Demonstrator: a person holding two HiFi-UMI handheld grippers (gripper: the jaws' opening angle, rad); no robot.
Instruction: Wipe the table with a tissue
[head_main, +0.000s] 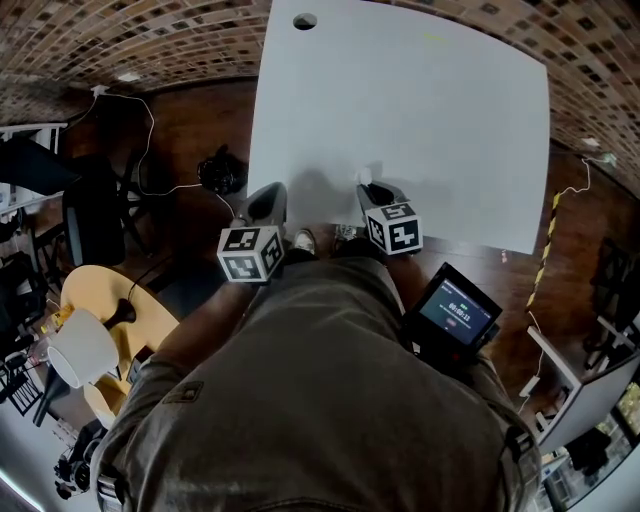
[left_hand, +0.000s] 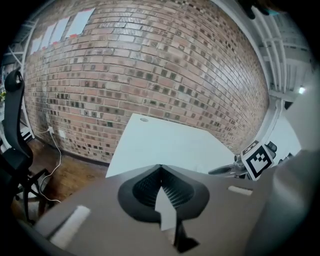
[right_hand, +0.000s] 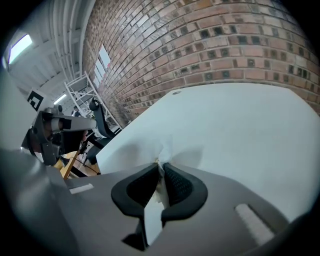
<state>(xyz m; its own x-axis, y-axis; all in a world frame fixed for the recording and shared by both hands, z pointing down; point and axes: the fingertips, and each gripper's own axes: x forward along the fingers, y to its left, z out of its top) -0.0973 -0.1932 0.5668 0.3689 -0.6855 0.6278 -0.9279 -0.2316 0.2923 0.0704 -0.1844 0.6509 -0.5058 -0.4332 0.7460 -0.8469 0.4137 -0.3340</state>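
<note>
fingers (right_hand: 179, 184) of the right gripper (head_main: 366, 188) are clamped on a white tissue (right_hand: 163, 150), which is held at the near edge of the white tabletop (head_main: 420, 110), seemingly so a wiping stroke can be started. the left gripper (head_main: 274, 195) is kept by the tabletop's near left corner, fingers together on nothing, likely spare.

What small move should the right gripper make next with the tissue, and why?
With the right gripper, probably press the tissue down onto the white table and sweep it forward. The jaws are shut on the tissue, which hangs by the table's near edge, and nearly all of the tabletop lies ahead of it.
</note>
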